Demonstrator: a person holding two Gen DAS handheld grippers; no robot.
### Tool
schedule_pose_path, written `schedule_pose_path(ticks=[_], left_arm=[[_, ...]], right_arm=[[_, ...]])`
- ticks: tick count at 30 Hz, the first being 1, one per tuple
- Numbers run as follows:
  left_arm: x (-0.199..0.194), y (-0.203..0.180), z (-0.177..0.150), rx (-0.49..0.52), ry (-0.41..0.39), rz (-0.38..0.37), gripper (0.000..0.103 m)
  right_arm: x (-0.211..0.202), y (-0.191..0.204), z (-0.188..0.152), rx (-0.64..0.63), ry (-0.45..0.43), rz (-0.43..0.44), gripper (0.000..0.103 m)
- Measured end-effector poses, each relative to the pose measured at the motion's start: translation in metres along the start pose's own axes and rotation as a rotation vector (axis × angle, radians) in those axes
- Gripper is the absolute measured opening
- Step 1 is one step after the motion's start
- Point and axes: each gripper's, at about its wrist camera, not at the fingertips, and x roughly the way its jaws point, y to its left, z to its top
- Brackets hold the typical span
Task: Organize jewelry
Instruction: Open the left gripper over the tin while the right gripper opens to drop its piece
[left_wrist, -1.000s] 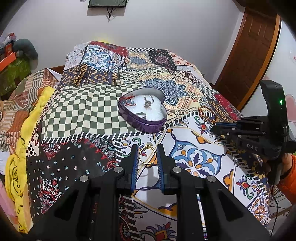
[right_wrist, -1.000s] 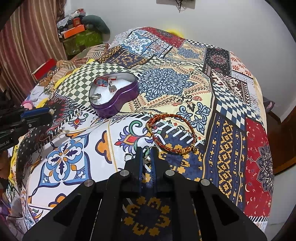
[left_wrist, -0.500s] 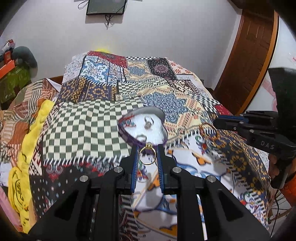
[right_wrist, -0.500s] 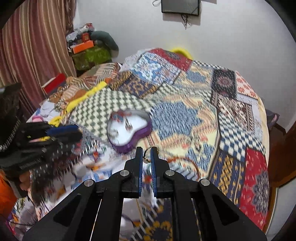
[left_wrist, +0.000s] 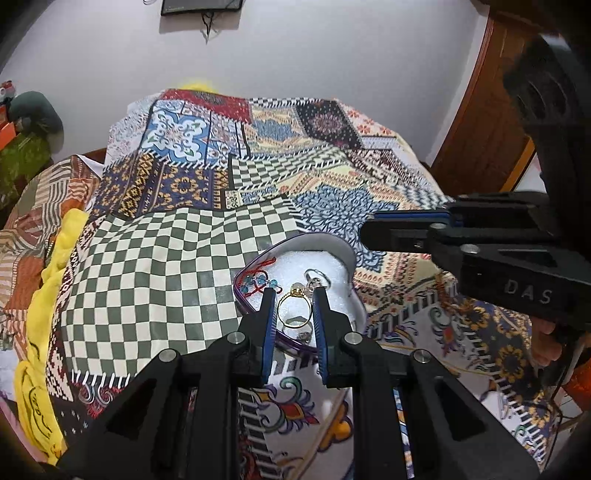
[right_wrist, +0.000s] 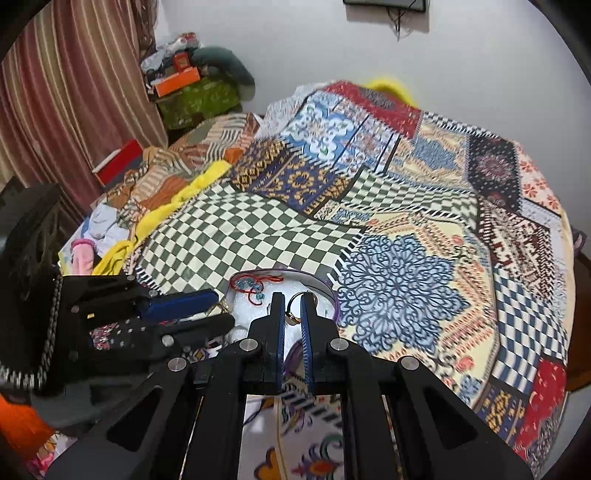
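Patchwork bedspread (left_wrist: 177, 280) with a purple heart-shaped box (left_wrist: 351, 258), both grippers over it.
Left gripper (left_wrist: 294, 295) pinches a gold ring (left_wrist: 293, 310) above the box; right gripper (right_wrist: 291, 301) grips what looks like a second ring (right_wrist: 293, 315).

A second ago the left gripper (left_wrist: 294, 306) was low over the bedspread (left_wrist: 155, 280) with the gold ring (left_wrist: 294, 308) lying on the fabric between its fingers; now the ring is lifted off, pinched between them, at frame centre over the purple heart-shaped tin (left_wrist: 354, 295). The right gripper (right_wrist: 291, 314) has left the woven bracelet area and now holds its own ring (right_wrist: 295, 308) over the tin (right_wrist: 328, 291) too. In the left wrist view, the right gripper (left_wrist: 373, 230) has moved up from mid right to loom large beside the tin.
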Motion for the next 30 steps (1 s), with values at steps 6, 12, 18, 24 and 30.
schedule_pose_path(ticks=[6,12,18,24,30], left_arm=[[0.014,0.005,0.001,-0.005,0.022,-0.006,0.018],[0.017,0.006,0.003,-0.010,0.018,-0.008,0.018],[0.013,0.003,0.001,0.000,0.015,0.000,0.018],[-0.003,0.003,-0.001,0.005,-0.005,0.026,0.020],[-0.026,0.004,0.002,-0.003,-0.043,0.049,0.031]], right_arm=[[0.021,-0.006,0.003,0.028,0.061,0.024,0.007],[0.032,-0.014,0.005,0.074,0.105,0.073,0.008],[0.033,-0.012,0.006,0.065,0.121,0.070,0.008],[0.016,-0.015,0.007,0.070,0.090,0.053,0.009],[-0.019,-0.009,-0.003,0.021,0.017,-0.015,0.030]])
